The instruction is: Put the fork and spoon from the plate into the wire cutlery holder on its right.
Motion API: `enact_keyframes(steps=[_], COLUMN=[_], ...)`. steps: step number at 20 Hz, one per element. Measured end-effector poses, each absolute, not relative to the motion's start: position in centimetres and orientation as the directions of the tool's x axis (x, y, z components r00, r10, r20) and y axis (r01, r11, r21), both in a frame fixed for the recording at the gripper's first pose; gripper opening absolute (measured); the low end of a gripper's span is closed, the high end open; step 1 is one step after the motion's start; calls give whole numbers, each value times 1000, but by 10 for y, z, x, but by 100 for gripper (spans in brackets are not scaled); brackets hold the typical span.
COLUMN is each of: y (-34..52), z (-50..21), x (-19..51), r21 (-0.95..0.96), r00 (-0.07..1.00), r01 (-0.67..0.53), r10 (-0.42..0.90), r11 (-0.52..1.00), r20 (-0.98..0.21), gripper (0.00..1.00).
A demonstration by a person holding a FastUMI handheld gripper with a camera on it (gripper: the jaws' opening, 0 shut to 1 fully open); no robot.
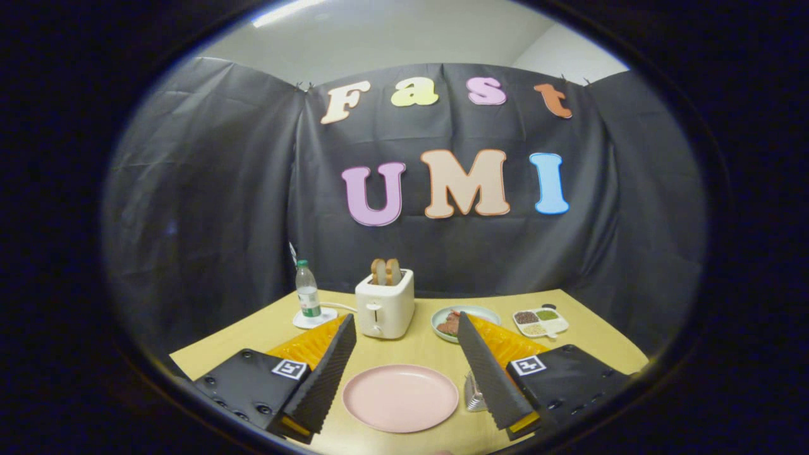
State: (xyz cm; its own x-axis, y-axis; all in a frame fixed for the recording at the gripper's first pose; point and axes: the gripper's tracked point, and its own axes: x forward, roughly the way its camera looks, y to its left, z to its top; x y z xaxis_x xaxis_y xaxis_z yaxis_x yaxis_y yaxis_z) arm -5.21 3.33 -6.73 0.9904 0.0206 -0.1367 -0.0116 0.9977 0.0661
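Note:
A round pink plate (401, 397) lies flat on the yellow table, between my two fingers, and its visible surface is bare. Just right of the plate stands the wire cutlery holder (474, 395), a small shiny metal thing mostly hidden behind my right finger (493, 373). What is inside it I cannot tell. My gripper (406, 322) is open wide, raised above the near part of the table, with nothing between the fingers. The left finger (325, 379) reaches along the plate's left side.
Beyond the plate stands a white toaster (384, 306) with two bread slices in it. A water bottle (308, 294) stands left of the toaster. To the right are a pale plate of food (442, 322) and a divided white tray (540, 319).

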Motion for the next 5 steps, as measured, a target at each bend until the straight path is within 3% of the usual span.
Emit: enact_keyframes(steps=[5], y=[38], z=[-65], x=[-52], r21=[54], r00=[993], r01=[-11], r10=[17], r11=[998], r20=[-116], gripper=[100])
